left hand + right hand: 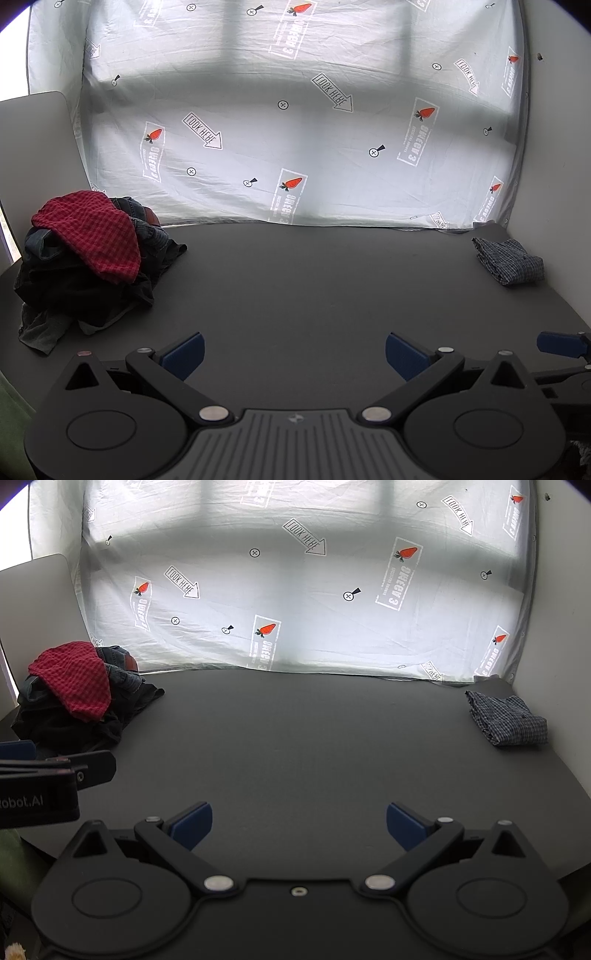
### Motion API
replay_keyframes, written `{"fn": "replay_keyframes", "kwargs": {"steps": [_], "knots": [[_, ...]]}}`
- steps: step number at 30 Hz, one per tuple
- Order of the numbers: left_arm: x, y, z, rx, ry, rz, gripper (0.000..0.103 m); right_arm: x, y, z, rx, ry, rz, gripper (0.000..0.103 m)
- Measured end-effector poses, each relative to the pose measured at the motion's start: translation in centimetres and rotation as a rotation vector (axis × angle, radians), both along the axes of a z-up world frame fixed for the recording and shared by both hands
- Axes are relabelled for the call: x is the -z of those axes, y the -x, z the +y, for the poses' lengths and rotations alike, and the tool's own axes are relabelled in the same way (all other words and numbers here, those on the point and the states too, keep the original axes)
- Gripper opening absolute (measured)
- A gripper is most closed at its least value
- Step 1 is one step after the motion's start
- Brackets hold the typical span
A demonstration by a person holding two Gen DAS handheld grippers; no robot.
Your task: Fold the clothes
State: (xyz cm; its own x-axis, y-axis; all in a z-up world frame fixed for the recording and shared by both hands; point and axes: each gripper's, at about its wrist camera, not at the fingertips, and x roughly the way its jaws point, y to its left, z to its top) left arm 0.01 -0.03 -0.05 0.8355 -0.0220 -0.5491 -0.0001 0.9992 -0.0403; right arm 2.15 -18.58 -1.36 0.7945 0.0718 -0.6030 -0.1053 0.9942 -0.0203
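A heap of unfolded clothes (pixel 88 266) lies at the table's left back, topped by a red checked garment (pixel 92 232) over jeans and dark items; it also shows in the right wrist view (pixel 77 701). A folded dark plaid shirt (pixel 511 260) sits at the right back, and it shows in the right wrist view too (pixel 508 720). My left gripper (pixel 293 356) is open and empty over the table's front. My right gripper (pixel 299 825) is open and empty beside it; a blue fingertip (pixel 557 343) of it shows at the left view's right edge.
The dark table (pixel 314 295) spreads between the heap and the folded shirt. A printed white sheet (pixel 295 129) hangs behind the table. A pale panel (pixel 33 147) stands at the left, a white wall (pixel 554 147) at the right.
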Motion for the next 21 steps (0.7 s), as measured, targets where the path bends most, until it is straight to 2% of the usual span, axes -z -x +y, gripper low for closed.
{"fn": "replay_keyframes", "kwargs": {"steps": [21], "knots": [[0.9, 0.9, -0.8, -0.007, -0.005, -0.011, 0.103, -0.2, 0.3, -0.2, -0.004, -0.003, 0.002, 0.102]]}}
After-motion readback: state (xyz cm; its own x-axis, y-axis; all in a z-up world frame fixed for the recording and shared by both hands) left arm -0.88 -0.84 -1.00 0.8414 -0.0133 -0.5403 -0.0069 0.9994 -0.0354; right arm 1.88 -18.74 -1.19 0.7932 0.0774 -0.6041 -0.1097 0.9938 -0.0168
